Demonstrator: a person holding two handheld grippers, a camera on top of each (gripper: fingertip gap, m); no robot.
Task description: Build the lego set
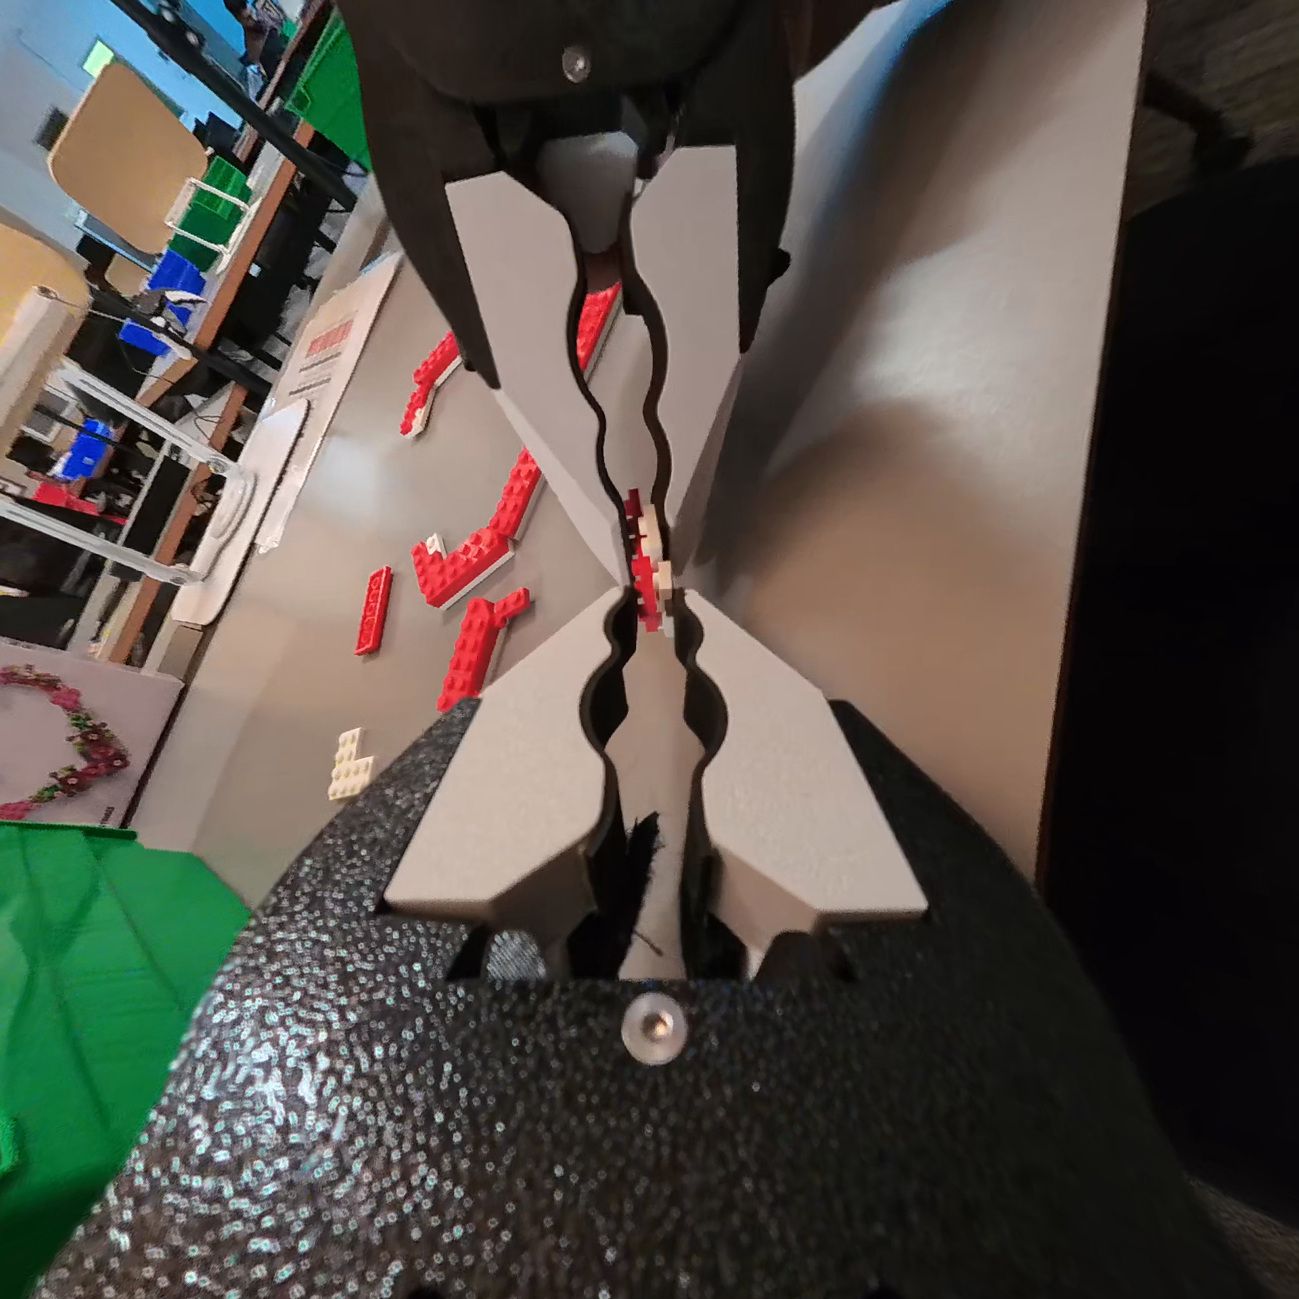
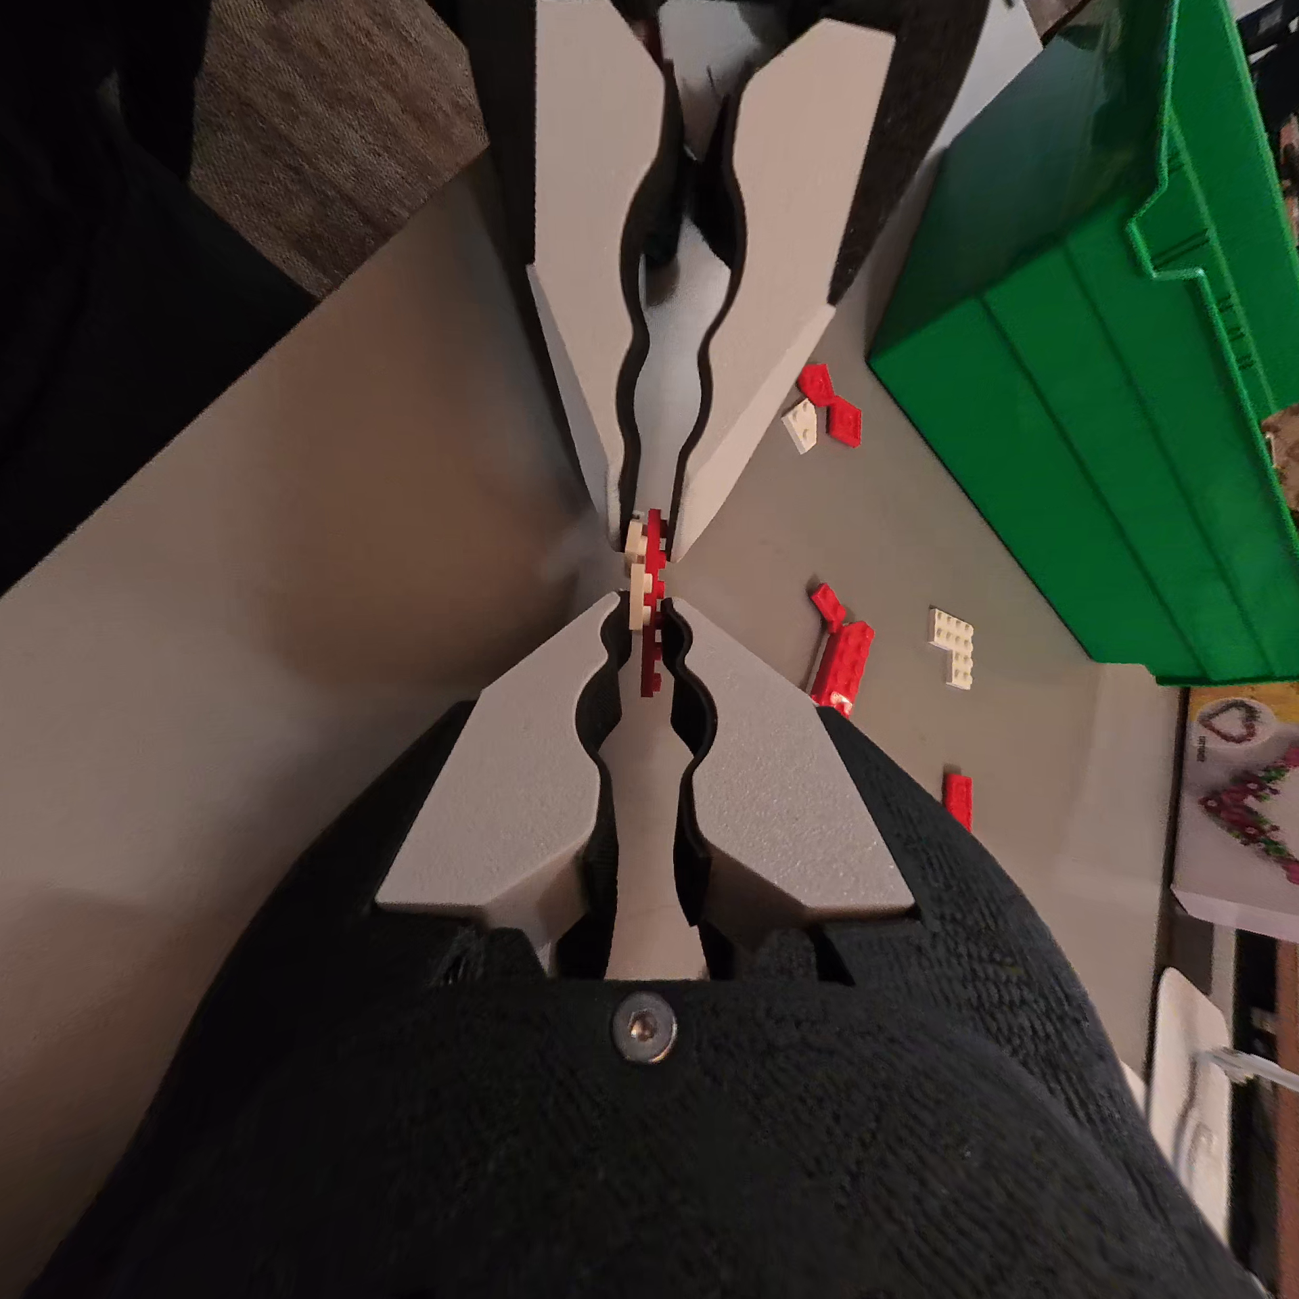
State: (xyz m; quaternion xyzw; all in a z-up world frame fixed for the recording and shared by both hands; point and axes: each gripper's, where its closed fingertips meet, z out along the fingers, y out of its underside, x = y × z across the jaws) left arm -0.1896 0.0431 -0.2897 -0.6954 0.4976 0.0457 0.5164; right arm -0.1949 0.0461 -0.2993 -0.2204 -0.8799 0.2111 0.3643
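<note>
Between the two sets of fingertips, tip to tip above the grey table (image 1: pixel 914 492), sits a small red-and-white lego sub-assembly (image 1: pixel 648 568), pinched from both ends. L gripper (image 1: pixel 650 597), nearest in the left wrist view, has its jaws drawn narrow onto the near end of the piece; R gripper (image 2: pixel 643 611) does the same from the opposite end, w/ red plate edge & cream studs (image 2: pixel 638 562) showing at its tips. Piece is off the table, held edge-on.

Step in hand, by the look of it: mating or pressing two thin plate layers together mid-air, one gripper bracing, the other pushing. Which does which can't be told.

Beyond the L fingers, to their left: red curved sections (image 1: pixel 485 541) w/ white undersides, a loose red plate (image 1: pixel 372 610), a white L-shaped plate (image 1: pixel 349 766). Right of the R fingers: red bricks (image 2: pixel 847 654), small red & cream plates (image 2: pixel 819 408), then a green bin (image 2: pixel 1054 422) farther out. A booklet w/ flower wreath picture (image 1: pixel 63 745) lies at the table's far edge.

Next move likely calls for a square, even squeeze so studs seat fully, then one gripper letting go w/o twisting the layers apart.
</note>
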